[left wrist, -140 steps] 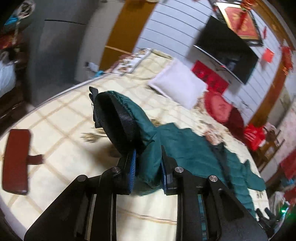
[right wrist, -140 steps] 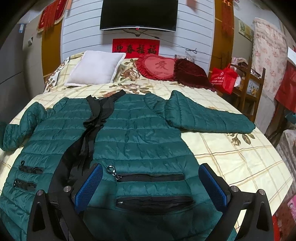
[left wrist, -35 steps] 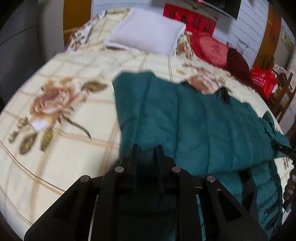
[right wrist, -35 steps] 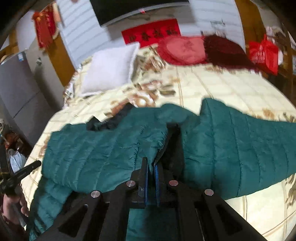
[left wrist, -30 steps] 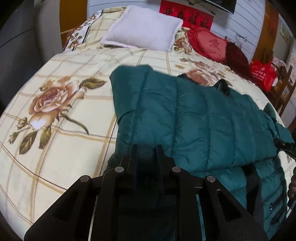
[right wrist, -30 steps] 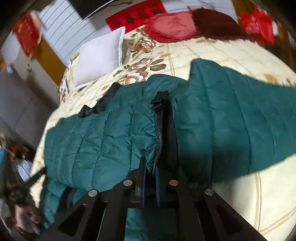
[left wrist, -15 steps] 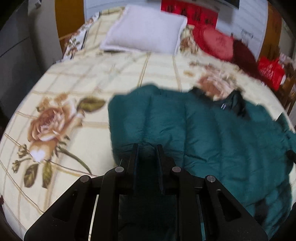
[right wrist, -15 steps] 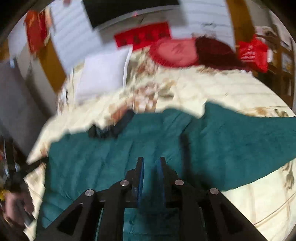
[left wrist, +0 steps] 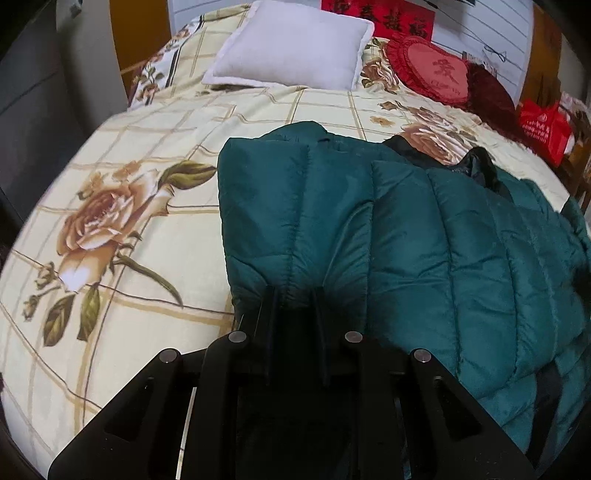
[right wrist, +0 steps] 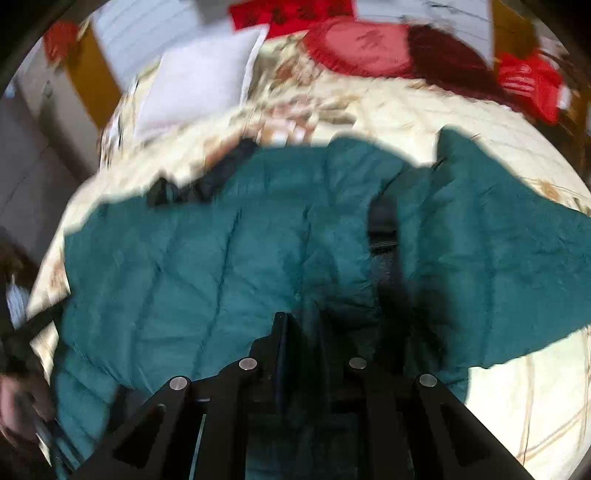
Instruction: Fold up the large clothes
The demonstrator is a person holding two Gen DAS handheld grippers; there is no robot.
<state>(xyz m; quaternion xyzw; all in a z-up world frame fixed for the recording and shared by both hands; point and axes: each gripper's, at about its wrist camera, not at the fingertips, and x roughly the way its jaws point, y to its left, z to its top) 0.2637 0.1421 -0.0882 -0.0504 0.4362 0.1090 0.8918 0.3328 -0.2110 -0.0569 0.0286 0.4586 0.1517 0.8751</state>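
Now pinching a fold of the green puffer jacket in the narrowly closed left gripper, nipping its blurred cloth in the near-shut right gripper, with the garment spread on the floral bedspread below the white pillow.

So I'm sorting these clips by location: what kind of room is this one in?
Most likely a home bedroom. A green puffer jacket lies on a bed with a floral bedspread, a white pillow and a red heart-shaped cushion at its head, below red wall banners.
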